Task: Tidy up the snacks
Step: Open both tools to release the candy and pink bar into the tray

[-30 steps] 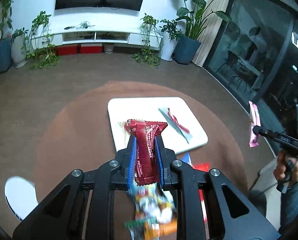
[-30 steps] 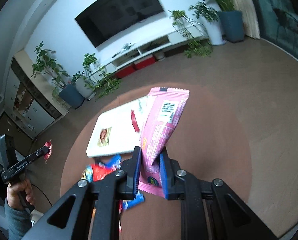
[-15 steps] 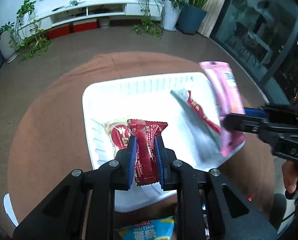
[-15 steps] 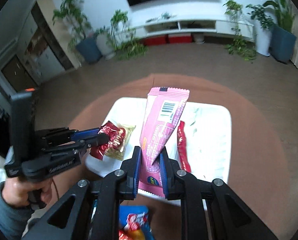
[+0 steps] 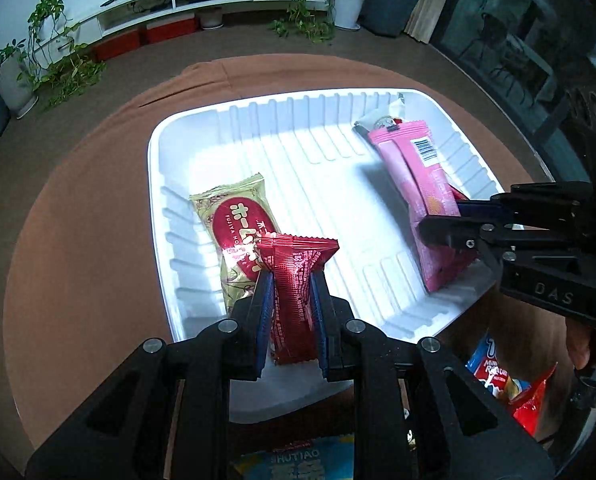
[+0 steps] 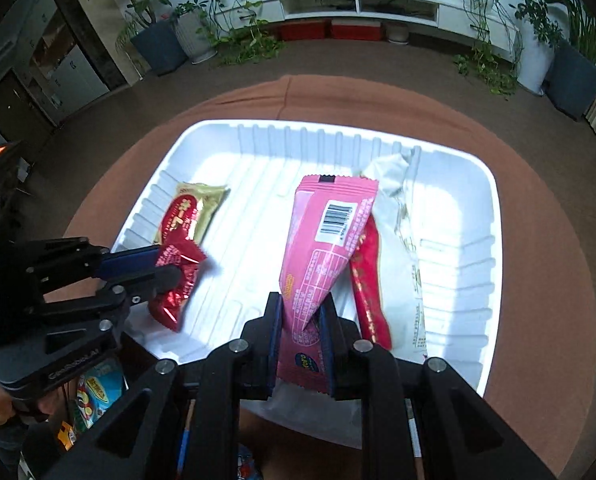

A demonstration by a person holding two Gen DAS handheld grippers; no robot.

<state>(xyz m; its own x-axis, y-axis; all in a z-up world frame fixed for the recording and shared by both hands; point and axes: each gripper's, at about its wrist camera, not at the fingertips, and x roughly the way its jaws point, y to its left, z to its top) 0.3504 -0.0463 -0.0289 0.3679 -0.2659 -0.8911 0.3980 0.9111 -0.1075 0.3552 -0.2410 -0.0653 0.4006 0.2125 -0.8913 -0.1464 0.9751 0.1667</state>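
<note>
Fingers of the left gripper (image 5: 292,280) are clamped on a red wrapper (image 5: 294,280) over the near-left part of the white tray (image 5: 282,112). Right gripper (image 6: 300,308) is clamped on a pink packet (image 6: 326,236) over the tray's right side, above a red-and-white packet (image 6: 402,216). A gold-and-red snack (image 5: 234,220) lies by the tray's left wall.
</note>
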